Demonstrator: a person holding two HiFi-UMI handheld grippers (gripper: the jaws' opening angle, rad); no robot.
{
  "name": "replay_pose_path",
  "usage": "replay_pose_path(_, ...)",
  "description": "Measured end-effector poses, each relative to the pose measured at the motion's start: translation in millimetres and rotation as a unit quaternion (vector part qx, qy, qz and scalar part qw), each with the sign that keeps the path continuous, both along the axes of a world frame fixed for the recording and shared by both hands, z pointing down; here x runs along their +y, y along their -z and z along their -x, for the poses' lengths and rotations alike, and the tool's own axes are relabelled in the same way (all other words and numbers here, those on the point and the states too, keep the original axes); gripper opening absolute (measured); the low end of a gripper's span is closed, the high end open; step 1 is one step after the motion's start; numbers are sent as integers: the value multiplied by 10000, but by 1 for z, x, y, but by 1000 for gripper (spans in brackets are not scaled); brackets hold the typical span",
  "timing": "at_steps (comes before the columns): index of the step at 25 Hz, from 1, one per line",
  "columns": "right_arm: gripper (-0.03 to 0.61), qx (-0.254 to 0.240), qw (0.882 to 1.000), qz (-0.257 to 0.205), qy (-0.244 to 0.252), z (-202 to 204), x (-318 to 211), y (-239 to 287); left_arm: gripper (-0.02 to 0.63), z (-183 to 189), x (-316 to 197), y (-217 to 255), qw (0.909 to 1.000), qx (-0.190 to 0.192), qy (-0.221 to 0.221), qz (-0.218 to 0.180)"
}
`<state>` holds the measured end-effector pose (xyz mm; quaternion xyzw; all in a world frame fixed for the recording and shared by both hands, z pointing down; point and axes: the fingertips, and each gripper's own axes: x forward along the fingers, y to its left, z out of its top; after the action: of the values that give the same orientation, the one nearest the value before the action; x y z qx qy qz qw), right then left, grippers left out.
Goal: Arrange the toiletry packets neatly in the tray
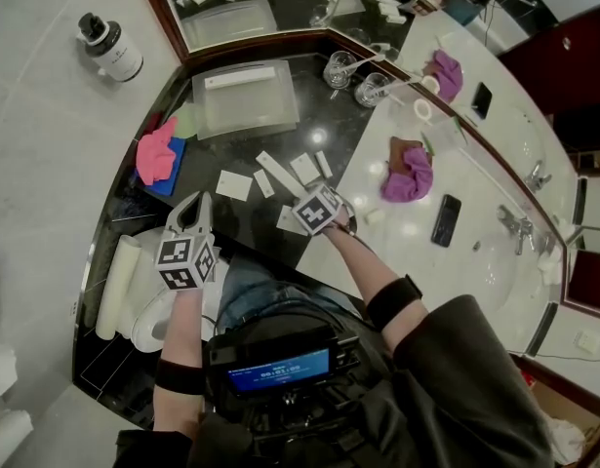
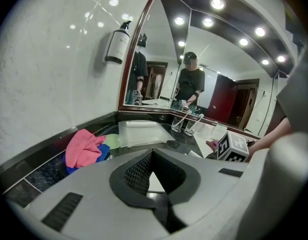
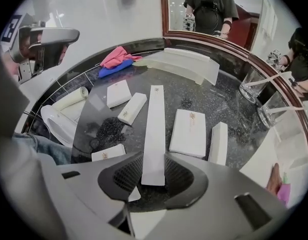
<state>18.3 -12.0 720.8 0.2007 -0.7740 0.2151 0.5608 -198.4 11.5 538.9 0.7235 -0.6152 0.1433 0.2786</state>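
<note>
- Two jaws of my right gripper (image 3: 154, 166) pinch the near end of the long packet (image 3: 155, 119), which lies flat on the dark surface (image 3: 194, 96).
- My left gripper (image 2: 152, 156) has its jaws closed, empty.

A dark speckled counter (image 1: 236, 156) meets white walls (image 2: 43, 74) under a wood-framed mirror (image 2: 219, 84) reflecting ceiling spotlights (image 2: 217, 3).

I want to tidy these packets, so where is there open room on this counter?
The tray is mostly bare, one packet along its back edge. Dark counter between pink cloth, tray front and packets is free. Crowded: scattered packets around the long packet.
</note>
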Motion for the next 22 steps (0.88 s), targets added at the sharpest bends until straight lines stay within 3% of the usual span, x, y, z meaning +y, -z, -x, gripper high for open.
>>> replay_pose_path(5, 144, 56, 9997, -98, 229, 0, 2, 0, 3, -3, 1, 0, 10000, -7, -6, -5)
replay_pose_path(14, 144, -87, 9990, -389, 185, -9, -8, 19, 3, -10, 6, 1, 10000, -29, -7, -6)
replay_pose_path(19, 144, -545, 9966, -610, -9, -4, -17, 42, 3, -14, 5, 8, 9999, -58, -33, -78)
replay_pose_path(22, 146, -898, 9904, -1042, -121, 0, -34, 74, 3, -16, 3, 14, 9998, -105, -54, -146)
